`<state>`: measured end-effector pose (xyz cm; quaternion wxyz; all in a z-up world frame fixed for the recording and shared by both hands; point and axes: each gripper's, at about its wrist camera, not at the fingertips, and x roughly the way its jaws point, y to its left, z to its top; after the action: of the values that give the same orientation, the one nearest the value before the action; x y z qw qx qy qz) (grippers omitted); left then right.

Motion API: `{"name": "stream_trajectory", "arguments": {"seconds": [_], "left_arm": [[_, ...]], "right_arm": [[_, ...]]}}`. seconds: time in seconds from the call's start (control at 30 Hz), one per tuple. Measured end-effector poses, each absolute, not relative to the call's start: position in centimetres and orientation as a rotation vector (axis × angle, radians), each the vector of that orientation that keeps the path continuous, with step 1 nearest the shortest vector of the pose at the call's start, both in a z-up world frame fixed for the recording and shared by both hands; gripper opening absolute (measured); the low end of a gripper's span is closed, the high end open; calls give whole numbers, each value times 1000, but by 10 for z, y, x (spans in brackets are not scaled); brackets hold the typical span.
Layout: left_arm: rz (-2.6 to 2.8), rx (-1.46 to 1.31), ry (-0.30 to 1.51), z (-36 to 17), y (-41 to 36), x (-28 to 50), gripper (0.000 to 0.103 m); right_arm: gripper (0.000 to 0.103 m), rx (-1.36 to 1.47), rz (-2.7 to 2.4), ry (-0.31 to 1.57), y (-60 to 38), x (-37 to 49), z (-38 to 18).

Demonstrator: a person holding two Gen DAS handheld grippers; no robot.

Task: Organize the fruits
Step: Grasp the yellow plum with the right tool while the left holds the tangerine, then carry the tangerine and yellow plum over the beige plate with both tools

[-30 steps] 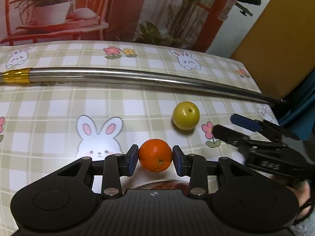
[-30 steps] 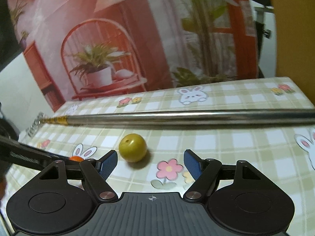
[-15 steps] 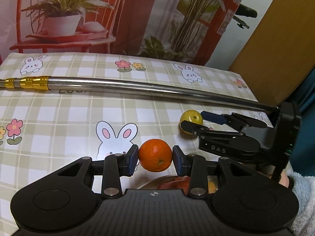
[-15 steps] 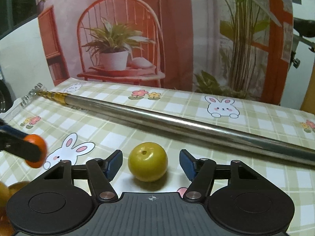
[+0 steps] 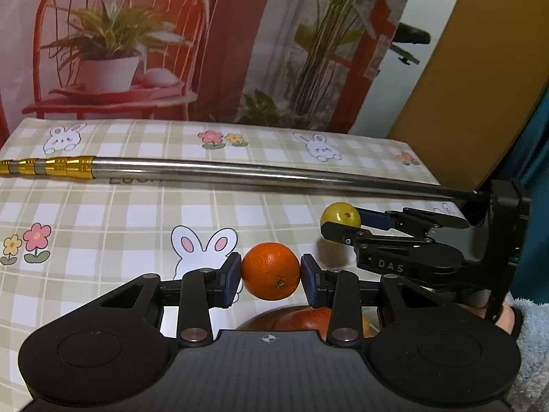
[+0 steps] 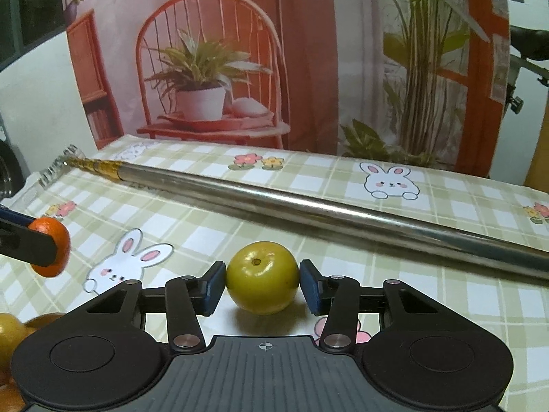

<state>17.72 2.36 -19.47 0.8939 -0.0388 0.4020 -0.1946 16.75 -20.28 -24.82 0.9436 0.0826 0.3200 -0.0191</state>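
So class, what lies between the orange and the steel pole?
In the left wrist view, only bare checked cloth separates the orange from the pole.

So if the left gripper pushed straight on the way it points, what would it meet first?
Probably the checked tablecloth near the bunny print, since the left gripper, shut on the orange, points down; the metal pole lies farther on. Depth is unclear.

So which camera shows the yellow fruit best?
The right wrist view. There the yellow fruit sits big and whole in the middle, stem dimple up, between the right gripper pads, which have just been closing and now touch it. In the left wrist view it is small and far off, partly hidden behind the gripper's fingers.
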Motion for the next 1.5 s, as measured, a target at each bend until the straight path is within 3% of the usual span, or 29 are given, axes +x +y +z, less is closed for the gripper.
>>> {"name": "stream_trajectory", "arguments": {"seconds": [0.6, 1.5], "left_arm": [[-429, -145, 802, -195, 45, 100, 40], [-445, -75, 874, -226, 46, 60, 40]], "right_arm": [[43, 196, 59, 529, -145, 66, -184], [44, 228, 49, 557, -119, 26, -190]]}}
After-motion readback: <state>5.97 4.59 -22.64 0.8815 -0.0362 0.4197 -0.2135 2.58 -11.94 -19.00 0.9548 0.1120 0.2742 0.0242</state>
